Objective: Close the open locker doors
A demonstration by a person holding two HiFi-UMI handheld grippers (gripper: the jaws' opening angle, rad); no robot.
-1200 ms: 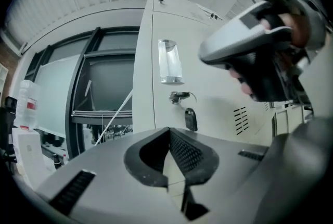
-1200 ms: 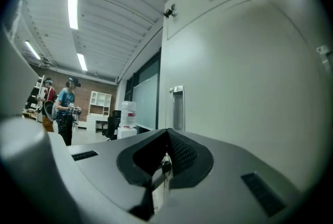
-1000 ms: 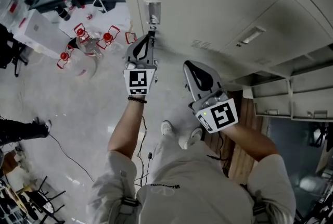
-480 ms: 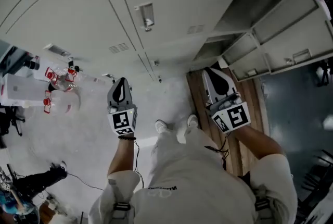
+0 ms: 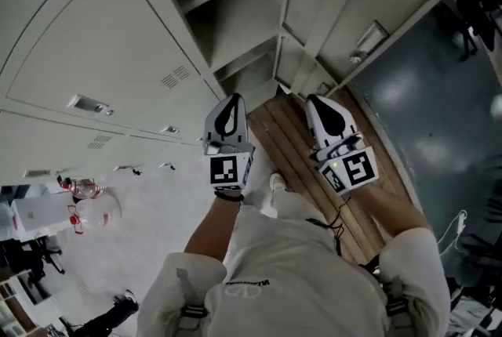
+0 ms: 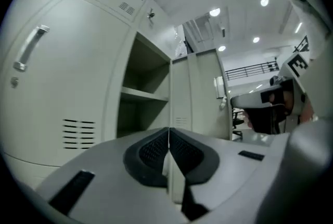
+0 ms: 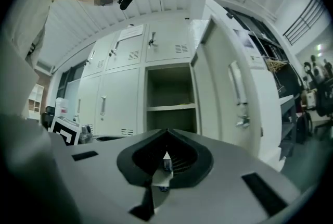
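In the head view, the closed locker fronts that filled the frame a second ago have slid off to the left. The open locker (image 5: pixel 235 14), with its door (image 5: pixel 369 6) swung wide, now lies straight ahead of both hands. We judge that we have turned to the next door, which is untouched and has yet to be pushed shut. The left tongs (image 5: pixel 233 99) and the right tongs (image 5: pixel 313 99) sit side by side above the wooden floor strip (image 5: pixel 286 141), short of the locker. In the left gripper view, the left tongs (image 6: pixel 169 137) are pressed together with nothing between them, and the locker's shelf (image 6: pixel 144 94) shows ahead, with the door (image 6: pixel 203 98) to its right. In the right gripper view, the right tongs (image 7: pixel 166 137) are likewise together and empty. They point into the open locker (image 7: pixel 170 87), while the door (image 7: pixel 229 113) and its handle (image 7: pixel 237 87) stand to the right, apart from the tips.
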